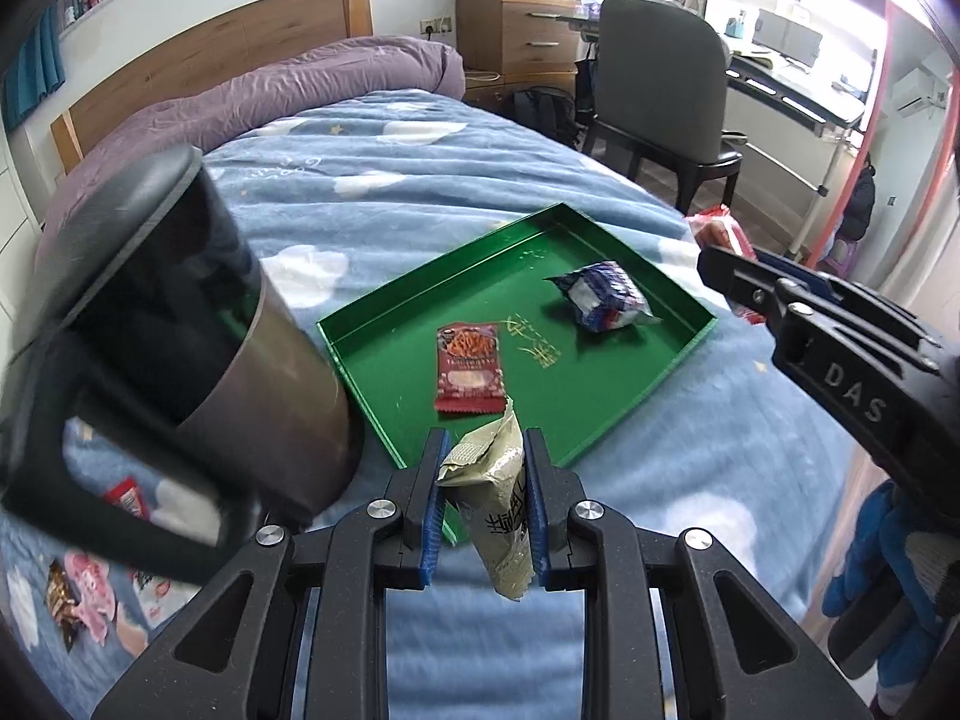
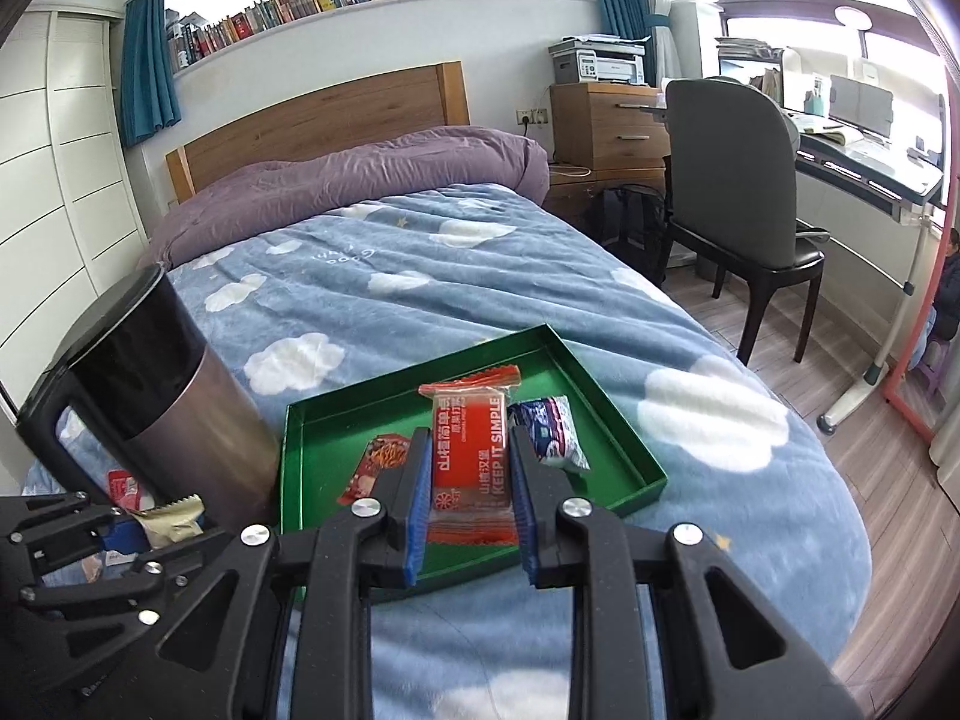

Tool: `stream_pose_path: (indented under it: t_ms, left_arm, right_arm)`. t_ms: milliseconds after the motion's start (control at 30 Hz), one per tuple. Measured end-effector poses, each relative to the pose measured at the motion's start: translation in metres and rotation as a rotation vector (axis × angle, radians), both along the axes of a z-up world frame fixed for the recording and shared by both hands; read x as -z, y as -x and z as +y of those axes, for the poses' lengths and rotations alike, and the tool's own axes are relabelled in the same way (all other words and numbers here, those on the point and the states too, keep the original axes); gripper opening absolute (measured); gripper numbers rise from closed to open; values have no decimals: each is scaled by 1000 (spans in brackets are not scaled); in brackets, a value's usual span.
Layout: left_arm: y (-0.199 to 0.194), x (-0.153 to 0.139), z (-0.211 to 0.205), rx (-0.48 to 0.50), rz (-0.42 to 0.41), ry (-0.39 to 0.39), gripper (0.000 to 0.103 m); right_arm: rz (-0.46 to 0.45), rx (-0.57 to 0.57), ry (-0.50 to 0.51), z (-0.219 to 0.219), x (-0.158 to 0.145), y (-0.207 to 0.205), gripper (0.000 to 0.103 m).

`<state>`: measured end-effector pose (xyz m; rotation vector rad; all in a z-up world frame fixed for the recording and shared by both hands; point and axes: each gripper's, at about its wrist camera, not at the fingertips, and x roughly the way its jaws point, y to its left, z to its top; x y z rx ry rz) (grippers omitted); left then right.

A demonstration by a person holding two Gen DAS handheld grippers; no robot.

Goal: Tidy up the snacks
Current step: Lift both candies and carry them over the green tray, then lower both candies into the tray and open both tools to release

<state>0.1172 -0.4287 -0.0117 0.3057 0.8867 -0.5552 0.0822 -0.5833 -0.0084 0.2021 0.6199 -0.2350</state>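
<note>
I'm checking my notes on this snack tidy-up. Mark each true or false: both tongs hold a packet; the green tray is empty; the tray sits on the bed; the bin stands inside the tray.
1. Both tongs hold a packet. True: the left tongs grip an olive packet, the right tongs an orange packet.
2. The green tray is empty. False: a red packet and a blue-white packet lie in it.
3. The tray sits on the bed. True.
4. The bin stands inside the tray. False: beside it.

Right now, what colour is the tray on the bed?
Green, with faint gold characters on its floor; the tray shows best in the left wrist view.
</note>
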Motion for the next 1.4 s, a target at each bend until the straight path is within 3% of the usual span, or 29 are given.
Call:
stream_pose_path:
  t_ms: [267, 700, 1400]
  left_arm:
    - [-44, 39, -19, -49, 18, -36, 19]
    - [-62, 90, -30, -55, 58, -79, 19]
    - [-68, 116, -41, -54, 72, -116, 20]
  right_arm:
    - [38, -25, 1, -9, 32, -46, 24]
    - [129, -39, -39, -19, 97, -82, 24]
    - [165, -41, 3, -24, 122, -87, 25]
